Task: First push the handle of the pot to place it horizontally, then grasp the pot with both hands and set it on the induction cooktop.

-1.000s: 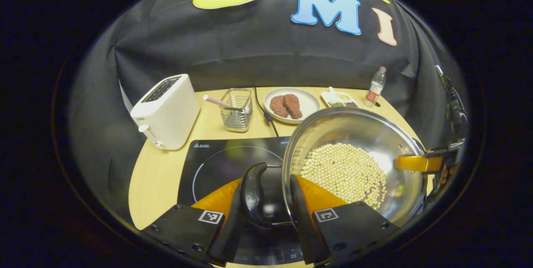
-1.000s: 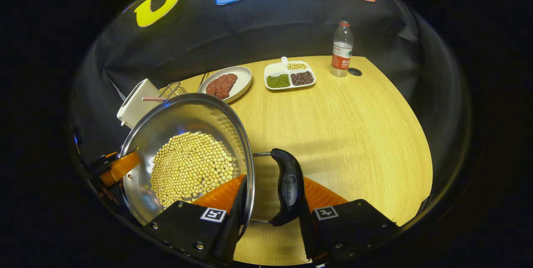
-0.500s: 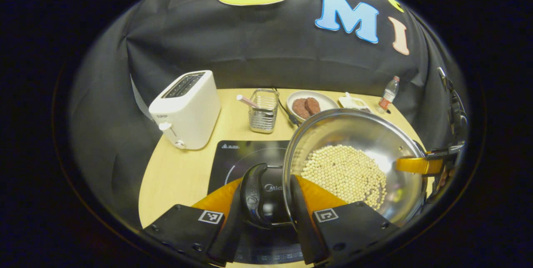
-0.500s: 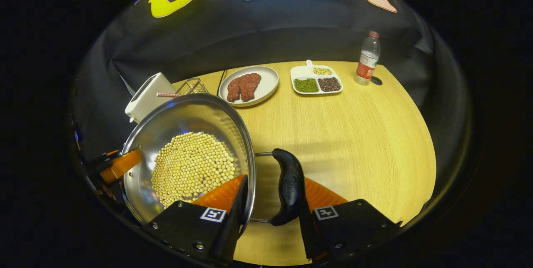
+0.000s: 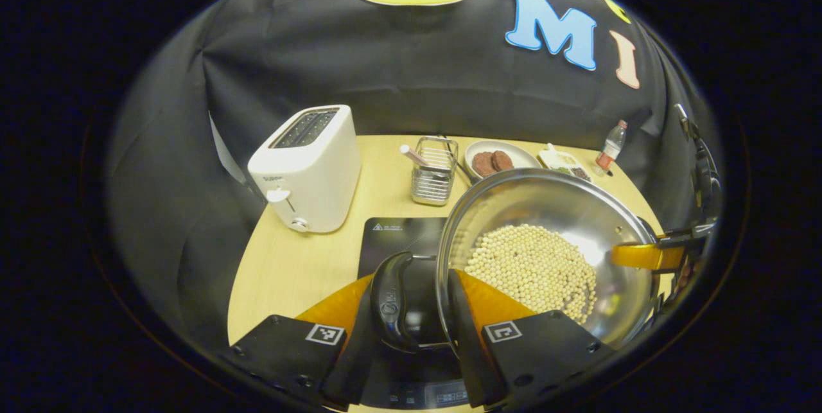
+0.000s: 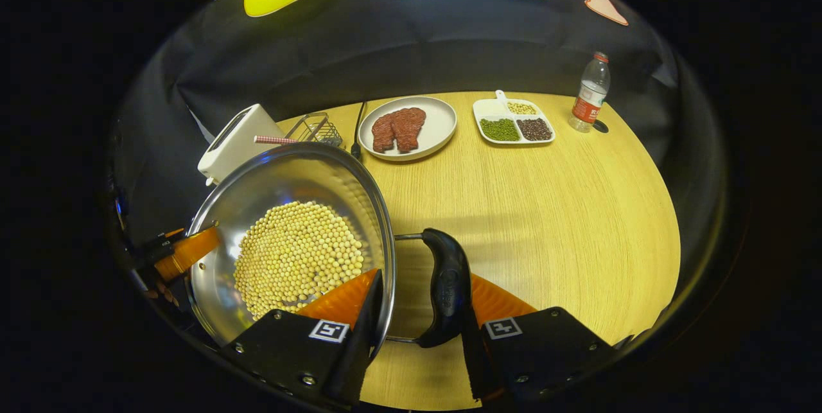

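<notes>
Carrying the steel pot (image 5: 546, 252) of soybeans (image 5: 533, 268), you hold one side handle in each claw: left gripper (image 5: 411, 329) and right gripper (image 6: 417, 329) both clamp theirs. At lower centre, the induction cooktop (image 5: 398, 236) lies beneath; lowering remains.

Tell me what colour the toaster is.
White; the toaster shows best in the left gripper view.

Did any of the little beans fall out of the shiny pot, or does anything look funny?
No spill: the pale round beans all lie inside the shiny steel pot, held by the left gripper and right gripper at its black side handles. Nothing on the wooden table looks tipped or broken.
</notes>
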The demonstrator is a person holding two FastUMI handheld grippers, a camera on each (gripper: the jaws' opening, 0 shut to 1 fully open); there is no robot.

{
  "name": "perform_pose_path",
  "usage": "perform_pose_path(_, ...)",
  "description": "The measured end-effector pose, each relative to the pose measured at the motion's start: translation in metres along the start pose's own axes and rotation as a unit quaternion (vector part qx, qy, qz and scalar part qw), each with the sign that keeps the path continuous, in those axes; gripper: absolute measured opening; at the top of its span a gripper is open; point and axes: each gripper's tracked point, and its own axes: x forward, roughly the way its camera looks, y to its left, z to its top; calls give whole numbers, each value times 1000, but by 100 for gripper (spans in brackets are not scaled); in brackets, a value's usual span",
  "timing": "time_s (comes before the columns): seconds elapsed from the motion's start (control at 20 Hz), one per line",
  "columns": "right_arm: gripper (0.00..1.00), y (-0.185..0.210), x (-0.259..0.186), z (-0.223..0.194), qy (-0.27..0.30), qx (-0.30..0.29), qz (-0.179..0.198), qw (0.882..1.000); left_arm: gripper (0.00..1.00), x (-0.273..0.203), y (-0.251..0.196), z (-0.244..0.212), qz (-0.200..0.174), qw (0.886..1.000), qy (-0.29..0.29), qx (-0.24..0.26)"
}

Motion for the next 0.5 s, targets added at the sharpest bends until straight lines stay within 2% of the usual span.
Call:
perform_pose_path(0.35,62,-1,3,-3,13,-6,6,1000,61,11,39,-8,7,1000,2,0)
perform_pose_path(0.4,62,-2,3,-3,16,-6,7,1000,65,14,45,-9,8,1000,1,1)
perform_pose_path(0.5,62,-3,2,-5,19,-4,10,1000,65,20,53,-12,7,1000,1,-1)
